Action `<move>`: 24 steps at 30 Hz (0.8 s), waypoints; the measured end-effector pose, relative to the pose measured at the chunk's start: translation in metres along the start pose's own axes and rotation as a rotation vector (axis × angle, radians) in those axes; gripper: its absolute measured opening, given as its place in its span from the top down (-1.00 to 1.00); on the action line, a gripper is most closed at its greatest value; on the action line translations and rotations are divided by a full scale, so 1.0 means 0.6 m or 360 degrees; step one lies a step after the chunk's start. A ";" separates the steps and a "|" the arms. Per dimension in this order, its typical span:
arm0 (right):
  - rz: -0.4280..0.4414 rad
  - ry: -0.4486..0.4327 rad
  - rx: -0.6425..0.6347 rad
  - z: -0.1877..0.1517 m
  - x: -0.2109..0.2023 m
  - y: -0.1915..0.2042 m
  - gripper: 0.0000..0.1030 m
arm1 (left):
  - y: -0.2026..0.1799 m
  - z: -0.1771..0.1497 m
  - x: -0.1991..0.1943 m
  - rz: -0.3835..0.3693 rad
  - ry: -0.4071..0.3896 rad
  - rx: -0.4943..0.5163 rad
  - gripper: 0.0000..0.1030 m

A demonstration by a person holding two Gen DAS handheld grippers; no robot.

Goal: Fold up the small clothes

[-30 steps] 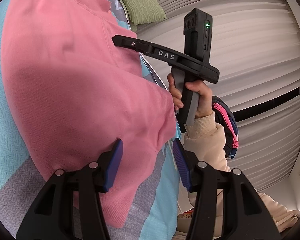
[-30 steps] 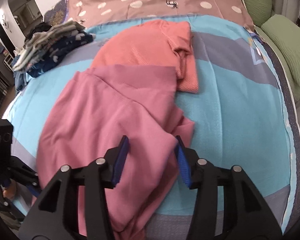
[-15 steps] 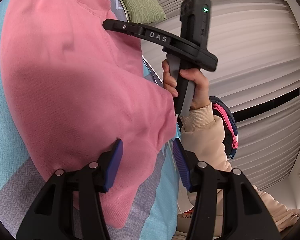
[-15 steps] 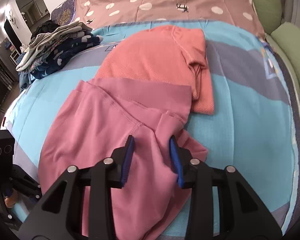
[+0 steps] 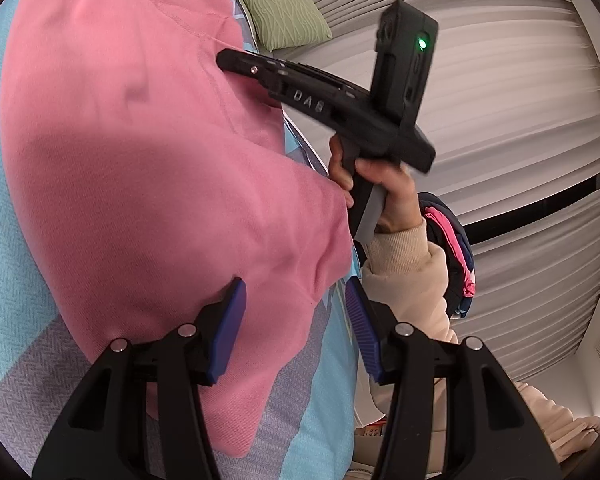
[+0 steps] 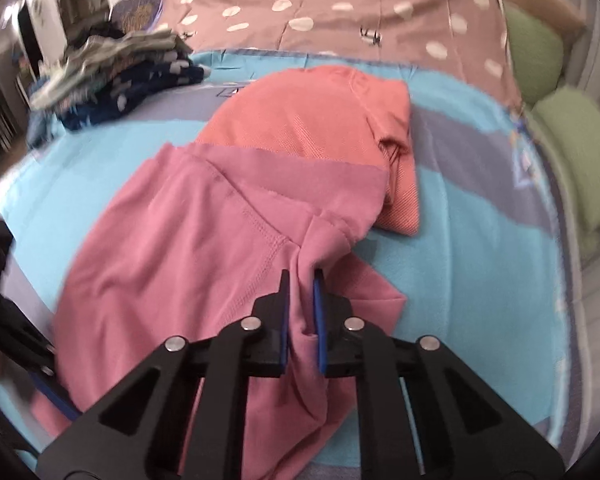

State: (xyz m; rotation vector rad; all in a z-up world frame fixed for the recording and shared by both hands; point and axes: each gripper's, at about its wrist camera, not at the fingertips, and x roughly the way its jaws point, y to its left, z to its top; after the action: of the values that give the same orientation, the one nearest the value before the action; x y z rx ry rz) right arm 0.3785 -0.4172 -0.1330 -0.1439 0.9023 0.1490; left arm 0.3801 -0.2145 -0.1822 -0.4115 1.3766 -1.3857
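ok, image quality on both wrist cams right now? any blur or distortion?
Right wrist view: motion blur, worst at the edges, smearing the clothes pile and green pillows; the pink garment near the right tool, whose jaws are closing on a fold, stays fairly sharp. Left wrist view: steadier, strong fisheye bending the curtain; close pink cloth soft.

left wrist: close, low over bed edge, faces curtain [image 5: 500,128] | right wrist: close, angled down across bed | shared: pink garment [image 5: 148,184] [image 6: 204,248], blue blanket [image 5: 4,240] [image 6: 480,260]
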 end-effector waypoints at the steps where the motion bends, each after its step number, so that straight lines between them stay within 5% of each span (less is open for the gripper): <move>1: -0.0052 -0.0014 -0.0024 -0.001 -0.004 0.007 0.83 | 0.000 0.000 0.000 0.0001 0.0000 0.0001 -0.02; 11: -0.0432 -0.0189 -0.0353 0.001 -0.067 0.091 0.82 | 0.000 -0.001 0.001 0.0004 -0.0002 0.0005 -0.02; 17: -0.0431 -0.0175 -0.0493 -0.020 -0.048 0.099 0.74 | 0.000 -0.003 -0.002 -0.0009 -0.0004 0.0004 -0.02; 20: -0.0421 -0.0169 -0.0530 -0.027 -0.036 0.082 0.01 | 0.000 -0.005 -0.002 -0.0016 -0.0008 0.0004 -0.02; 23: -0.0319 -0.0176 -0.0507 -0.018 -0.042 0.055 -0.16 | 0.006 -0.005 -0.009 -0.0018 -0.0010 0.0022 -0.02; 24: -0.0180 -0.0178 -0.0462 -0.006 -0.046 0.035 -0.30 | 0.006 -0.005 -0.008 -0.0019 -0.0010 0.0032 -0.02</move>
State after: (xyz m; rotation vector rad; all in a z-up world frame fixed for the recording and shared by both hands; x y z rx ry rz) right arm 0.3551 -0.3994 -0.1145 -0.4512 0.7557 0.1805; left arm 0.3809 -0.2079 -0.1840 -0.4108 1.3564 -1.4055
